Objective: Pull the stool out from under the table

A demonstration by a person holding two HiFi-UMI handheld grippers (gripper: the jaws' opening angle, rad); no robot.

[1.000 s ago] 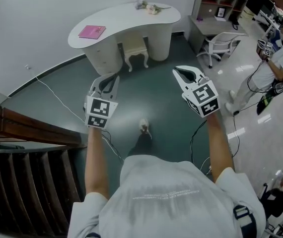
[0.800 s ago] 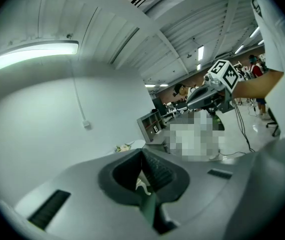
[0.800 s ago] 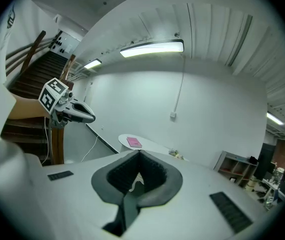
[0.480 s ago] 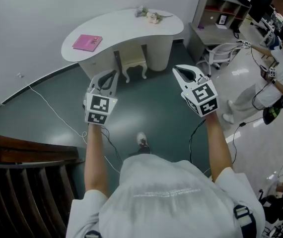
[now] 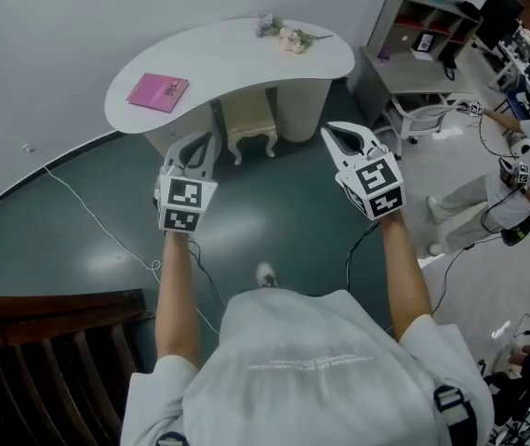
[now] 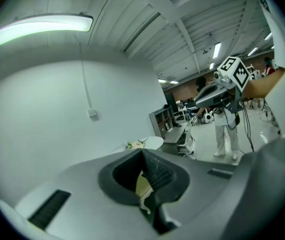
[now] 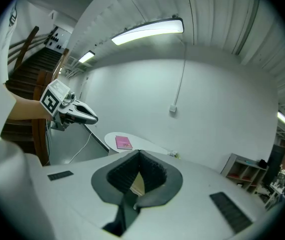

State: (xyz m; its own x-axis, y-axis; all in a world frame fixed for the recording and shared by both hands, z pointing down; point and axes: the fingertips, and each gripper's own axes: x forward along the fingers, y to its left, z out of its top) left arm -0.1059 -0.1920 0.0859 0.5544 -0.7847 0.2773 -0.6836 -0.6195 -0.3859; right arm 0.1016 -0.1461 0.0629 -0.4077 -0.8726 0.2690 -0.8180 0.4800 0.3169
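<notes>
A small cream stool (image 5: 249,124) with curved legs stands tucked under the white kidney-shaped table (image 5: 237,56). In the head view my left gripper (image 5: 205,142) is held in the air short of the stool's left side, and my right gripper (image 5: 332,136) is short of its right side. Both point at the table, shut and empty. The left gripper view shows its shut jaws (image 6: 145,156) with a sliver of the stool (image 6: 141,189) behind them. In the right gripper view the shut jaws (image 7: 139,156) cover most of the stool (image 7: 138,184).
A pink book (image 5: 158,92) and some flowers (image 5: 286,35) lie on the table. A grey shelf unit (image 5: 423,31), a white office chair (image 5: 428,110) and a standing person (image 5: 516,184) are to the right. A cable (image 5: 88,221) runs over the floor; a wooden stair rail (image 5: 51,305) is at lower left.
Both grippers have moved forward together towards the table and stool, which now lie closer to their tips. The jaws stayed shut.
</notes>
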